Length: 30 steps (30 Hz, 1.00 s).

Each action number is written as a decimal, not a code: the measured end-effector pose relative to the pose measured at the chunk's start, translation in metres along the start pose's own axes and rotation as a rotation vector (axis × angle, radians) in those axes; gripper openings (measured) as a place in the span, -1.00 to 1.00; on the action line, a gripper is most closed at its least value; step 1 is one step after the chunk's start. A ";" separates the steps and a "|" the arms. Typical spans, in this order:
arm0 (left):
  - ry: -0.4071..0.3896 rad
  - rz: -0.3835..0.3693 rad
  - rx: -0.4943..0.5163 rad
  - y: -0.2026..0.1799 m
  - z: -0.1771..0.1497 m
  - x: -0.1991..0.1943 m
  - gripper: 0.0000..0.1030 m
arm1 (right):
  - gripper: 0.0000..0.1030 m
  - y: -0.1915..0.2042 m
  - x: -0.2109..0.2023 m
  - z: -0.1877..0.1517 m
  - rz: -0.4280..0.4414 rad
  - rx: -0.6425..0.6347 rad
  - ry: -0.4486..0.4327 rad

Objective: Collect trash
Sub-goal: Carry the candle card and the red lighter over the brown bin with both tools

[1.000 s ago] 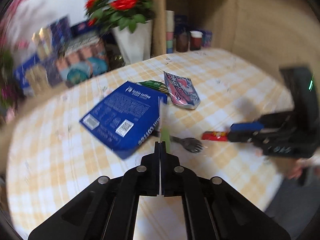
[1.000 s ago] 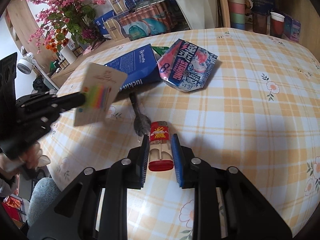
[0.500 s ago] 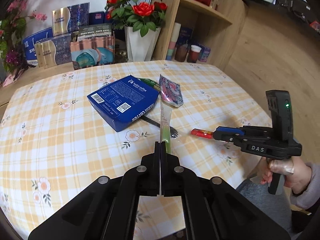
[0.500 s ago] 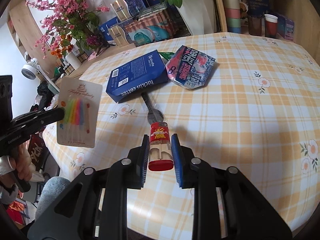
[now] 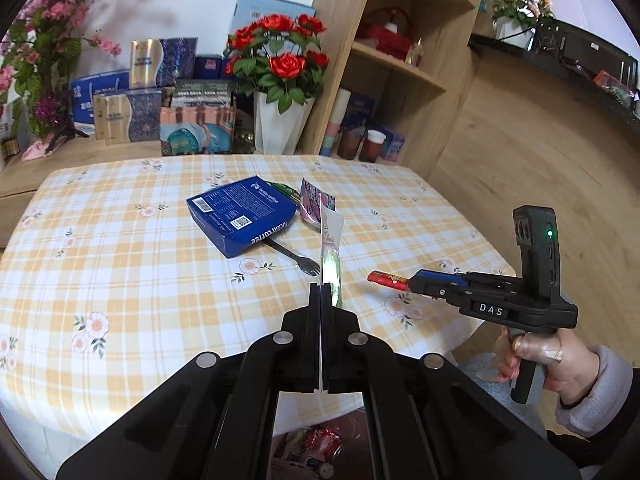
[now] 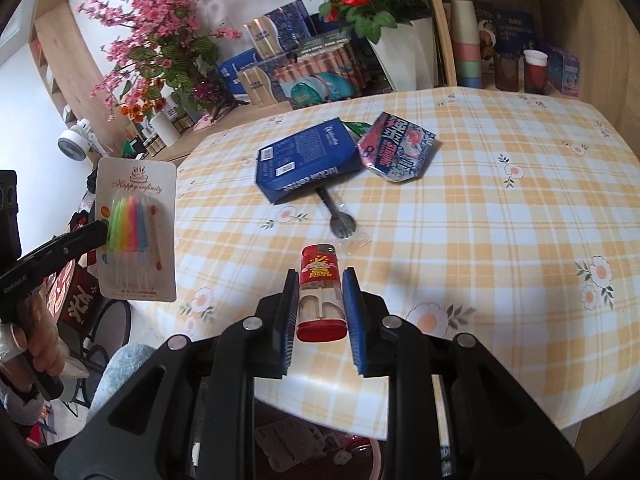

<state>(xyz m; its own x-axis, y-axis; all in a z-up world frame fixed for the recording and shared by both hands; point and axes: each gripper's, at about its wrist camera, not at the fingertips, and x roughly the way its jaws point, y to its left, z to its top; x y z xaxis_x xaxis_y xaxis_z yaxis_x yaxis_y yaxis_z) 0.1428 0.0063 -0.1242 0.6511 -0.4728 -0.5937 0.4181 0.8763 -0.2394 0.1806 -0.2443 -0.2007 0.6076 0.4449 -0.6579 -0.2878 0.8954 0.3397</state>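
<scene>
My left gripper [image 5: 321,290] is shut on a card pack of coloured birthday candles [image 5: 331,252], seen edge-on here and face-on as the candle pack [image 6: 136,232] in the right wrist view, held past the table's left edge. My right gripper [image 6: 320,284] is shut on a red lighter [image 6: 320,292], lifted above the near edge of the checked tablecloth; the lighter [image 5: 387,280] also shows in the left wrist view. On the table lie a blue coffee box [image 6: 308,160], a crumpled snack wrapper [image 6: 396,148] and a black plastic fork [image 6: 339,220].
A bin with trash [image 5: 316,452] shows below the table's near edge, between the left fingers. Vases of red roses [image 5: 280,92], pink blossoms, boxes and cups stand on shelves behind the table [image 5: 100,264]. A person's hand [image 5: 536,364] holds the right gripper's handle.
Both grippers have pulled back and risen from the table, each keeping its item. The table's near edge and the bin below have come into view.
</scene>
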 end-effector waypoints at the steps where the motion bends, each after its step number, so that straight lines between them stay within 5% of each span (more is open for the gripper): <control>1: -0.010 0.003 0.002 -0.003 -0.003 -0.006 -0.99 | -0.50 0.003 -0.005 -0.002 0.001 -0.005 -0.003; 12: -0.098 -0.017 -0.036 -0.023 -0.032 -0.070 -0.99 | -0.51 0.045 -0.038 -0.040 0.014 -0.080 0.006; 24: -0.119 -0.024 -0.054 -0.027 -0.049 -0.093 -0.99 | -0.49 0.072 -0.028 -0.075 0.070 -0.102 0.106; 26: -0.116 -0.025 -0.059 -0.026 -0.051 -0.093 -0.99 | -0.29 0.074 -0.028 -0.075 0.098 -0.091 0.103; 28: -0.113 -0.019 -0.059 -0.026 -0.052 -0.093 -0.99 | 0.16 0.076 -0.032 -0.072 0.079 -0.104 0.079; 30: -0.110 -0.018 -0.063 -0.024 -0.053 -0.092 -0.99 | 0.28 0.077 -0.036 -0.069 0.055 -0.116 0.055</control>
<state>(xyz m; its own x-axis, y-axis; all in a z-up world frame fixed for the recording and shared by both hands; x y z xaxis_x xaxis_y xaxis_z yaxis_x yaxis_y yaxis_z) 0.0395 0.0332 -0.1044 0.7110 -0.4928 -0.5016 0.3916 0.8700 -0.2995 0.0862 -0.1904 -0.1975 0.5484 0.4905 -0.6773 -0.4047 0.8644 0.2983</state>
